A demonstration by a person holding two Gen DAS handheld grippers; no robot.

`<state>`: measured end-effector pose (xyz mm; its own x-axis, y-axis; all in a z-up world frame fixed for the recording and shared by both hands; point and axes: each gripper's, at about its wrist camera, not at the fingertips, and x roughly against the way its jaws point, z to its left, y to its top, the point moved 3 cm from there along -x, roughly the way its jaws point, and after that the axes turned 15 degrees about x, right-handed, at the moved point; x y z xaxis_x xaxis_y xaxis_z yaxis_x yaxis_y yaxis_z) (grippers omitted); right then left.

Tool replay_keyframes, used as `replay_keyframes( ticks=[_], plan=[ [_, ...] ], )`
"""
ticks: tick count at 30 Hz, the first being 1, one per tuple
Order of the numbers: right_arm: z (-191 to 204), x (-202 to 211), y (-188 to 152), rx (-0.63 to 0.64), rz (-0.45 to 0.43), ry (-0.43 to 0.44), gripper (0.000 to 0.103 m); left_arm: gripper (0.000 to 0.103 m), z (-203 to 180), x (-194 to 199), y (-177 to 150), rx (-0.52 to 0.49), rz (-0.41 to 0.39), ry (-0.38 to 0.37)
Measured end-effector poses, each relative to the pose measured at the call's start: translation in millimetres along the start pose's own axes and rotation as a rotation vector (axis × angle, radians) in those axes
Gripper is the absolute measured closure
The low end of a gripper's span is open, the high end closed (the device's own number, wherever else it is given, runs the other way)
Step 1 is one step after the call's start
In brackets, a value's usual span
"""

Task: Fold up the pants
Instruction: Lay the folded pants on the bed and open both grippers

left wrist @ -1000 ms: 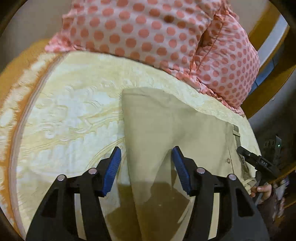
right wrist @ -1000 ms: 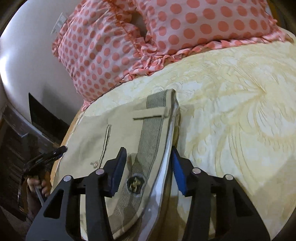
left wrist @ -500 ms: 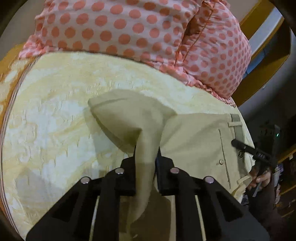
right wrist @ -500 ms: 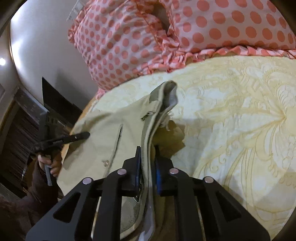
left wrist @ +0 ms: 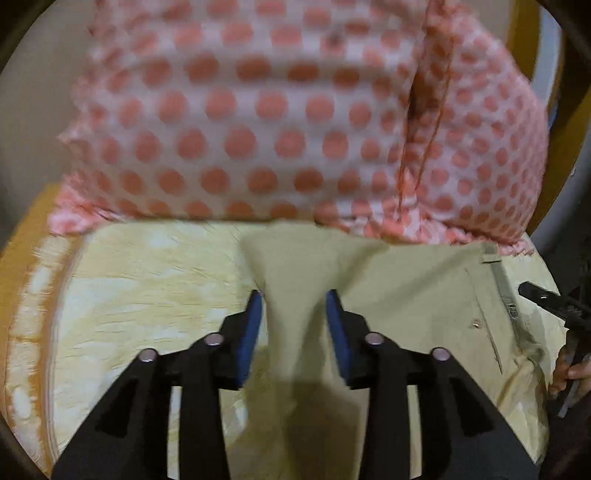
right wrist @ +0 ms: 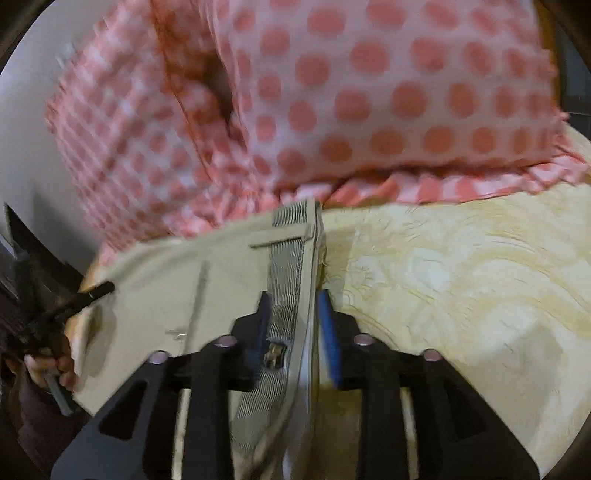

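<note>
Khaki pants (left wrist: 406, 295) lie folded on a cream patterned bedspread (left wrist: 147, 288), close under the pillows. My left gripper (left wrist: 293, 325) is open, its blue pads either side of the pants' folded leg end. In the right wrist view, the pants (right wrist: 184, 280) show their striped waistband (right wrist: 290, 266) and a belt loop. My right gripper (right wrist: 295, 325) is open, its pads straddling the waistband edge with a small gap on both sides. The right gripper (left wrist: 546, 299) also shows at the left wrist view's right edge, and the left gripper (right wrist: 81, 295) at the right wrist view's left edge.
Two pink pillows with coral dots (left wrist: 258, 122) (right wrist: 369, 92) lean against the wall right behind the pants. The bedspread (right wrist: 461, 295) stretches right of the waistband. A yellow wooden frame (left wrist: 524, 33) stands at the back right. The bed edge is near the pants' right side.
Both grippers were shut on the pants half a second ago and lifted them; now both have opened and the pants lie further back near the pillows.
</note>
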<state>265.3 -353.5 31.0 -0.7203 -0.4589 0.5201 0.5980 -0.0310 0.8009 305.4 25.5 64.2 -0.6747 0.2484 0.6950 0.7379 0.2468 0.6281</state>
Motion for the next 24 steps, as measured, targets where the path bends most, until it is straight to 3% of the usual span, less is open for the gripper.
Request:
replay_keyframes(
  ticks=[1,3,5,7,8,9,10,11,12,13,14,16,19,24],
  plan=[
    [4.5,7.7,-2.7,-0.009,-0.024,0.053,0.042,0.061,-0.6,14.2,-4.8,0.018,0.003,-0.069],
    [20.6,15.0,-11.0,-0.022,-0.028,0.21,0.039,0.054,-9.6,27.6,-20.6,0.045,0.082,-0.23],
    [31.4,5.2,-23.5,-0.045,0.023,0.294,0.03,0.049,-18.7,19.0,-35.7,0.046,0.168,-0.271],
    [23.8,-17.4,-38.5,-0.11,0.129,0.205,0.03,0.051,-19.8,-9.9,-52.0,0.058,0.276,-0.203],
    [16.6,-21.2,-42.1,-0.158,0.108,0.222,0.032,0.059,-16.5,-24.0,-56.3,0.08,0.31,-0.176],
    [9.9,-18.2,-43.3,-0.201,0.077,0.227,0.033,0.061,-14.7,-23.3,-52.9,0.086,0.262,-0.172],
    [5.6,-16.4,-44.1,-0.241,0.087,0.224,0.039,0.068,-14.0,-23.1,-52.1,0.086,0.268,-0.153],
    [5.3,-7.0,-45.0,-0.268,0.098,0.168,0.039,0.066,-11.5,-17.5,-52.2,0.105,0.263,-0.118],
    [9.8,3.0,-46.0,-0.255,0.096,0.11,0.036,0.058,-9.6,-4.4,-54.9,0.115,0.231,-0.093],
    [23.0,21.5,-49.2,-0.195,0.081,0.029,0.018,0.037,-11.1,8.6,-58.6,0.101,0.192,-0.075],
    [34.4,35.0,-52.9,-0.139,0.055,0.005,0.006,0.02,-13.5,30.0,-66.2,0.062,0.116,-0.036],
    [59.5,53.6,-66.7,-0.036,0.009,-0.014,0.005,0.006,-15.2,71.5,-88.6,-0.025,-0.025,0.057],
    [105.6,68.8,-104.1,0.14,0.001,-0.102,0.005,0.002,-15.3,108.2,-133.6,-0.093,-0.128,0.158],
    [142.6,52.2,-143.6,0.241,0.035,-0.2,0.005,0.002,-6.2,114.3,-188.9,-0.095,-0.089,0.265]
  ],
)
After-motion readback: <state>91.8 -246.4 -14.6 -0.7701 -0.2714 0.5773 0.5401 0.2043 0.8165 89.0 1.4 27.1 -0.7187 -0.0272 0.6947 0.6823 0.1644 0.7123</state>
